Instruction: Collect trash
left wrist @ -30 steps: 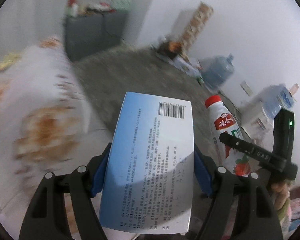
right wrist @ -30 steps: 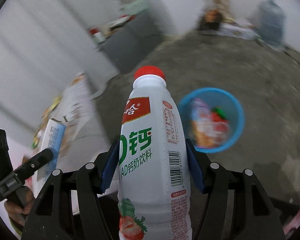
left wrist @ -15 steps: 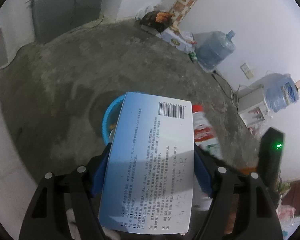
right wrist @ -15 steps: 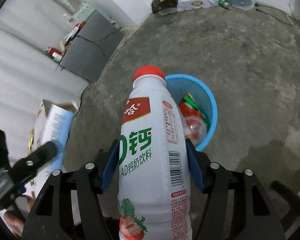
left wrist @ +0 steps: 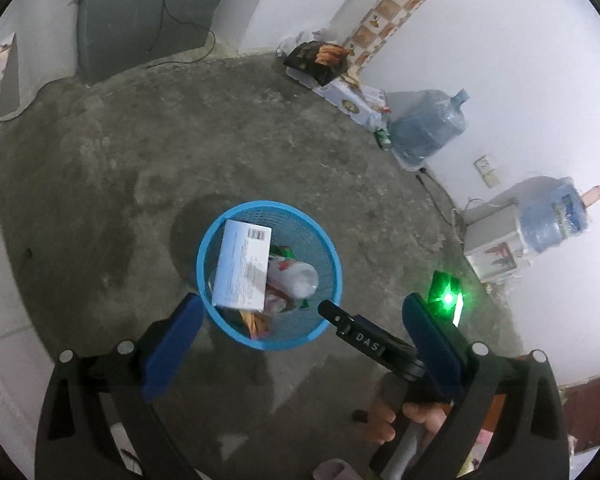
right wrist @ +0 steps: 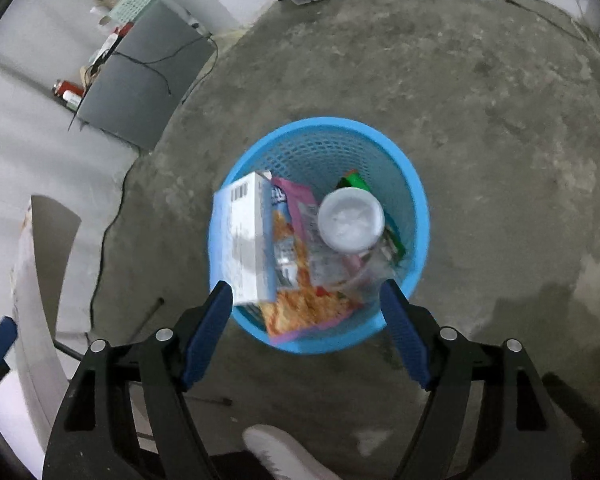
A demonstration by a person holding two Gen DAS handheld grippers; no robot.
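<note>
A blue mesh waste basket [left wrist: 328,248] [right wrist: 414,200] stands on the concrete floor below both grippers. In it lie a light blue carton [left wrist: 242,268] [right wrist: 244,240], a white bottle seen bottom-up [left wrist: 294,278] [right wrist: 350,220] and snack wrappers [right wrist: 296,300]. My left gripper [left wrist: 300,328] is open and empty above the basket's near rim. My right gripper [right wrist: 306,316] is open and empty above the basket; its finger also shows in the left wrist view [left wrist: 364,340].
A grey cabinet [left wrist: 140,16] [right wrist: 140,96] stands by the far wall. Boxes and bags [left wrist: 332,68], a water jug [left wrist: 428,124] and a water dispenser [left wrist: 500,240] line the right wall. A cable [right wrist: 108,232] runs over the floor. A shoe [right wrist: 284,456] is below.
Both grippers have opened. The carton has dropped out of the left one and the bottle out of the right one into the basket. Both views now look down on the basket.
</note>
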